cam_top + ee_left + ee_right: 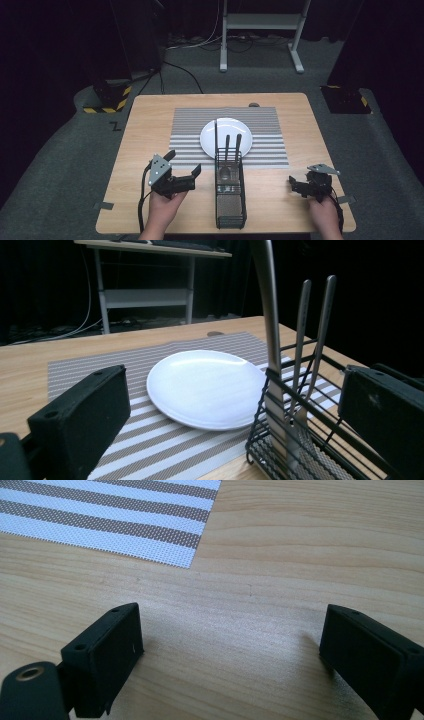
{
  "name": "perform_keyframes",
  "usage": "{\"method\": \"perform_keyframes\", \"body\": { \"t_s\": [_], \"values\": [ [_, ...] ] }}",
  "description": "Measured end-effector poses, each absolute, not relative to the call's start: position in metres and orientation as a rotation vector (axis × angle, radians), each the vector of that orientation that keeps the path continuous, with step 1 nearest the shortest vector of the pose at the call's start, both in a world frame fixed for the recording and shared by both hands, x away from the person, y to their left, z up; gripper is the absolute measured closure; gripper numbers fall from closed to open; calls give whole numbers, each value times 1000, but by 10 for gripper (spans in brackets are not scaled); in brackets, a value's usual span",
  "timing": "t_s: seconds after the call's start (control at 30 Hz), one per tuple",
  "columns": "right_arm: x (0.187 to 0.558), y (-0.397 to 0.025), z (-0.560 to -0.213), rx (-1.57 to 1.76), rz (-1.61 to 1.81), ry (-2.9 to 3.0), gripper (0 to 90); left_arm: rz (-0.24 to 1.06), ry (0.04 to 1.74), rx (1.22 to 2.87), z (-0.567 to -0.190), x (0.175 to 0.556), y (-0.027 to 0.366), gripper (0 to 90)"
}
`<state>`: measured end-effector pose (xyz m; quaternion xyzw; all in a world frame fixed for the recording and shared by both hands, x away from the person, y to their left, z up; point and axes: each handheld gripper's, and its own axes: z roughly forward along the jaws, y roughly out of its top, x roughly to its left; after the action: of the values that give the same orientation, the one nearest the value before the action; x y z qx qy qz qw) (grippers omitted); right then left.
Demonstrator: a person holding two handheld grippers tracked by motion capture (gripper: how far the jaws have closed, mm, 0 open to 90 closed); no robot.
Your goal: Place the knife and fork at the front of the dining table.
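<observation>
Wooden table [150,130], carrying a striped placemat [190,125] set across its far half. On the placemat, near its middle: one white plate [226,131], round and bare, nothing lying on it. Just in front of the plate, at the placemat's near edge and reaching toward the person: one black wire rack [230,200], long and narrow, open at the top. Contents of the rack, all at its far end: three pieces of metal cutlery standing upright with handles up, namely a knife [267,315] nearest the left gripper's camera, and two thinner handles [312,335] side by side behind it; whether these are forks or spoons cannot be told for certain. The near part of the rack holds nothing. Left gripper [184,167], held left of the rack, jaws spread wide and holding nothing. Right gripper [294,184], held right of the rack above bare wood, jaws likewise wide apart and holding nothing.
</observation>
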<state>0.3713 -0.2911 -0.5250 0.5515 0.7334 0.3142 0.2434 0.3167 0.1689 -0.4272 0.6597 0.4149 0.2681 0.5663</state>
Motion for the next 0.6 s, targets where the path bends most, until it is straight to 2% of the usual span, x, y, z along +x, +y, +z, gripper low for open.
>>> {"method": "perform_keyframes", "body": {
  "t_s": [0.3, 0.6],
  "values": [
    [374, -290, -525, 1491, 867, 2024, 96, 592, 981, 1557, -422, 334, 156, 5],
    [374, -290, -525, 1487, 866, 2025, 97, 639, 963, 1557, -418, 347, 135, 40]
  ]
}}
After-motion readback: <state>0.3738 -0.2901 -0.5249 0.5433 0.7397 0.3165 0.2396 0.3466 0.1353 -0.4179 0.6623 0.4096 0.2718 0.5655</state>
